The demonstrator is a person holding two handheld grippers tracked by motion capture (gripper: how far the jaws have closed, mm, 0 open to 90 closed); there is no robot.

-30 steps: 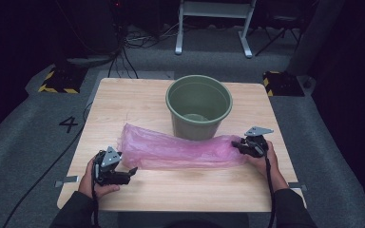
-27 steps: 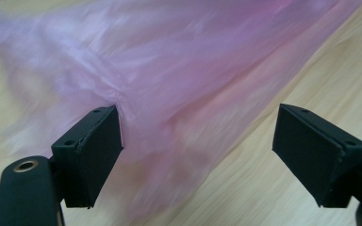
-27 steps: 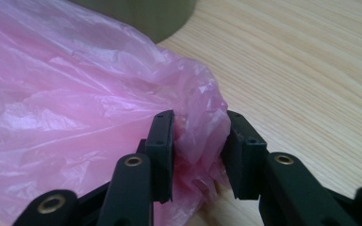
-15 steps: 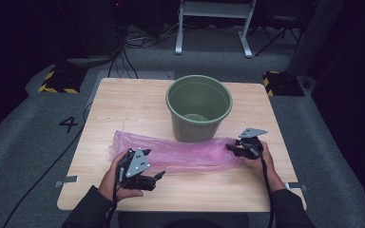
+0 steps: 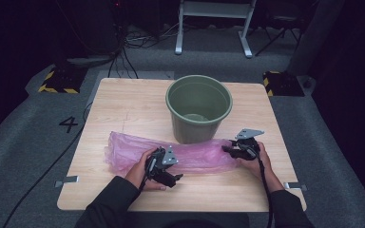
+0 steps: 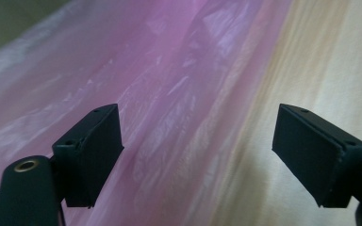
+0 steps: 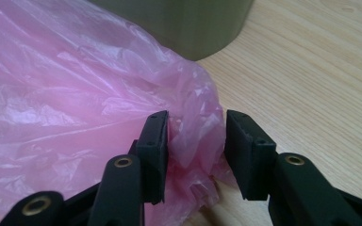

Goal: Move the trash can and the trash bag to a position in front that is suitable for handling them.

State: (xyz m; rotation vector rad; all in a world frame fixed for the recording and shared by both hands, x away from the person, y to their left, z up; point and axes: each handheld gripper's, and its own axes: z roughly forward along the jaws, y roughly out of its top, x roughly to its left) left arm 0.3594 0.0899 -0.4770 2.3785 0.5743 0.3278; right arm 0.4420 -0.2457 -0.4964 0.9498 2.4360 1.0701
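Observation:
A long pink plastic bag (image 5: 128, 149) lies flat across the wooden table (image 5: 123, 104), in front of a green bucket (image 5: 198, 118). My left gripper (image 5: 173, 179) hovers low over the bag's near edge around its middle. Its jaws stand wide open, one over the pink film (image 6: 146, 84) and one over bare wood (image 6: 320, 61). My right gripper (image 5: 228, 151) is at the bag's right end. Its jaws have just been opening, and a bunched fold of the bag (image 7: 195, 136) sits loosely between the pads (image 7: 158, 141).
The bucket's wall (image 7: 193, 23) rises just behind the bag's right end. Bare wood (image 7: 311, 84) lies to the right of the bag. Cables, a metal stand (image 5: 214, 28) and yellow-black blocks (image 5: 57, 81) lie on the floor beyond the table.
My left hand has slid right along the bag's near edge, from the table's front left to about its middle. The right hand has stayed at the bag's right end.

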